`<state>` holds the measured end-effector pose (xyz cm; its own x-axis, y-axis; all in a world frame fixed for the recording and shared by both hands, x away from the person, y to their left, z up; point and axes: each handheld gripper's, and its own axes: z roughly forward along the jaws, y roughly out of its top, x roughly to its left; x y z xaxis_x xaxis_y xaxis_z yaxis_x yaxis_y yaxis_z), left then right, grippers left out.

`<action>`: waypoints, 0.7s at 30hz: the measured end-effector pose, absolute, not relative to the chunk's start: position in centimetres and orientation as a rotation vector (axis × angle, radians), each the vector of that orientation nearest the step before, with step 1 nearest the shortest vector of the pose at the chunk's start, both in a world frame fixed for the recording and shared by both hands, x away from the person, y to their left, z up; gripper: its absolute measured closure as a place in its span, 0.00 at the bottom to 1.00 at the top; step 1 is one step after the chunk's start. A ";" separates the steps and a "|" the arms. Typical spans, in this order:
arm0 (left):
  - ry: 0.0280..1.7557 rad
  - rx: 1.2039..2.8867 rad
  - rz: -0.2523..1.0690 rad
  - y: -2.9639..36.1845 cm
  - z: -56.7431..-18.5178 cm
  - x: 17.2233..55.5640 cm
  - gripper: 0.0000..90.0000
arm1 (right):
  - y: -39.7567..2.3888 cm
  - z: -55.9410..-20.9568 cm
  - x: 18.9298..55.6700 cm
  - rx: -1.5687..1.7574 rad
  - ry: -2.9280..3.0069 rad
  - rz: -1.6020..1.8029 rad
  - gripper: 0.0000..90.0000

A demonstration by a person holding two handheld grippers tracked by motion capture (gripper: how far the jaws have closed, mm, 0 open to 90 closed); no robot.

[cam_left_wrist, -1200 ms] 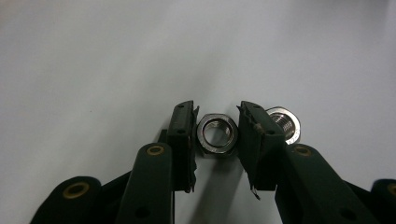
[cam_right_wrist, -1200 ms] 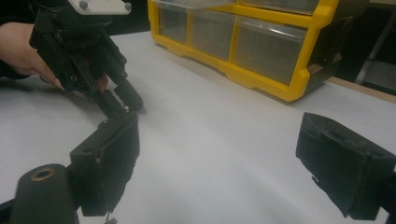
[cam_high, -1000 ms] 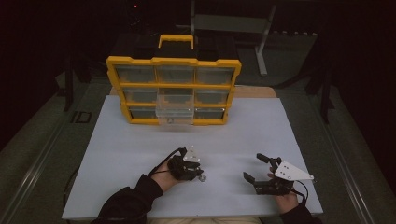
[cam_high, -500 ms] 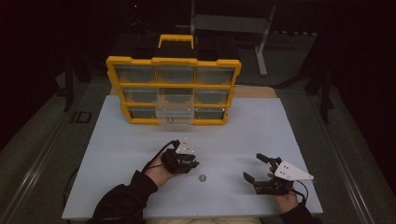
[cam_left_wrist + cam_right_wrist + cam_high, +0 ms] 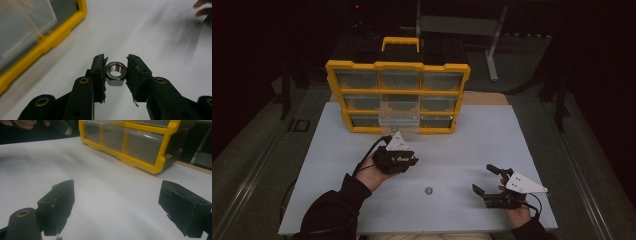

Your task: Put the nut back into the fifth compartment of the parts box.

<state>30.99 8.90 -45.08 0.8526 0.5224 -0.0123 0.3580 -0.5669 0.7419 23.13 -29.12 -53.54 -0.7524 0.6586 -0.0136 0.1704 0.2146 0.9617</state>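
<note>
A steel hex nut [image 5: 115,72] sits between the two black jaws of my left gripper [image 5: 115,71], which is shut on it just above the white table. In the high view the left gripper [image 5: 408,161] is left of centre, a short way in front of the yellow organizer [image 5: 397,95]. The organizer's clear lower-middle drawer [image 5: 399,121] is pulled out. A second nut [image 5: 428,190] lies loose on the table between the two hands. My right gripper [image 5: 484,179] rests near the front right, open, with nothing between its jaws [image 5: 120,205].
The organizer [image 5: 135,157] with several clear drawers stands at the back of the white table top [image 5: 512,135]. Its yellow frame [image 5: 37,47] is close on the left in the left gripper view. Dark floor and a metal stand [image 5: 492,45] lie beyond the table.
My left gripper has moved back and left from beside the loose nut towards the organizer, holding its nut. The right gripper has stayed in place and open.
</note>
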 end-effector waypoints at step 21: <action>0.699 2.078 0.423 11.9 -35.8 33.2 0.75 | -29.1 -53.7 23.2 0.771 2.077 1.556 0.15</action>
